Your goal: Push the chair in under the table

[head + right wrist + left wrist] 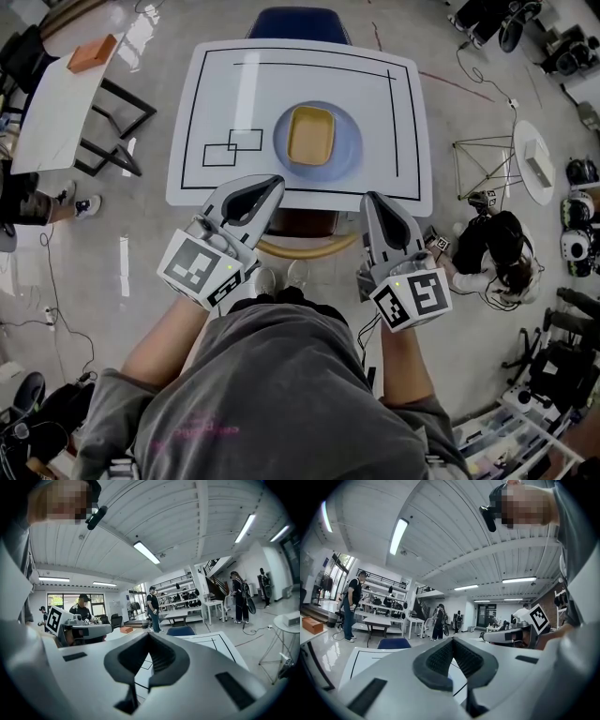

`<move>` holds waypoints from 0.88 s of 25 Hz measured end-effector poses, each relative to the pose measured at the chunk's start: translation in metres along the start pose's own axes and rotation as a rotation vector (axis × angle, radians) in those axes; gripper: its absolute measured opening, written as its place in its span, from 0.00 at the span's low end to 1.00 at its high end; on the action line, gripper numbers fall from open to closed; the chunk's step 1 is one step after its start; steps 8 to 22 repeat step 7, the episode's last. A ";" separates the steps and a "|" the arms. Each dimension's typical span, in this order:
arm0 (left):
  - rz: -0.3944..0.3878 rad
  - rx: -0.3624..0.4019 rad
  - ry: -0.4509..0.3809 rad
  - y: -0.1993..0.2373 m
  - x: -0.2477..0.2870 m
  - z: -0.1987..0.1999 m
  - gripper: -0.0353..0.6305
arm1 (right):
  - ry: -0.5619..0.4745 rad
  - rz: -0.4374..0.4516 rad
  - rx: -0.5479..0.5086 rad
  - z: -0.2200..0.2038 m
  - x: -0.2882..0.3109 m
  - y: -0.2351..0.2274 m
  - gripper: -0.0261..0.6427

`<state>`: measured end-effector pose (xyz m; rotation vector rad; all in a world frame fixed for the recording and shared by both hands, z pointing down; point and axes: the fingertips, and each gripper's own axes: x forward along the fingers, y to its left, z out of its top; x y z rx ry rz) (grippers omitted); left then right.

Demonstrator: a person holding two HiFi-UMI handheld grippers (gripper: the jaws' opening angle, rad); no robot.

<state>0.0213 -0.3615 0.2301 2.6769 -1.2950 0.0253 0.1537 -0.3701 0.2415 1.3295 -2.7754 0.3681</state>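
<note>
Beside white rectangular table [217,94], near edge: chair [300,247], curved wooden rim.

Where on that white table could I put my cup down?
The white table is bare along its far side and right of the blue plate. The near edge is crowded: left gripper and right gripper hang over it.

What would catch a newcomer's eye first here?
A white table fills the middle of the head view, with a tan dish on a blue plate. The left hand-held gripper and right hand-held gripper hang shut and empty at its near edge, a chair sticking out between them.
</note>
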 end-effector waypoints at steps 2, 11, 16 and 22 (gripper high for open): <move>0.001 -0.002 0.000 0.001 0.001 0.000 0.06 | 0.004 0.001 0.000 -0.001 0.001 -0.001 0.04; 0.004 -0.006 -0.002 0.003 0.003 0.001 0.06 | 0.009 0.003 0.001 -0.001 0.003 -0.004 0.04; 0.004 -0.006 -0.002 0.003 0.003 0.001 0.06 | 0.009 0.003 0.001 -0.001 0.003 -0.004 0.04; 0.004 -0.006 -0.002 0.003 0.003 0.001 0.06 | 0.009 0.003 0.001 -0.001 0.003 -0.004 0.04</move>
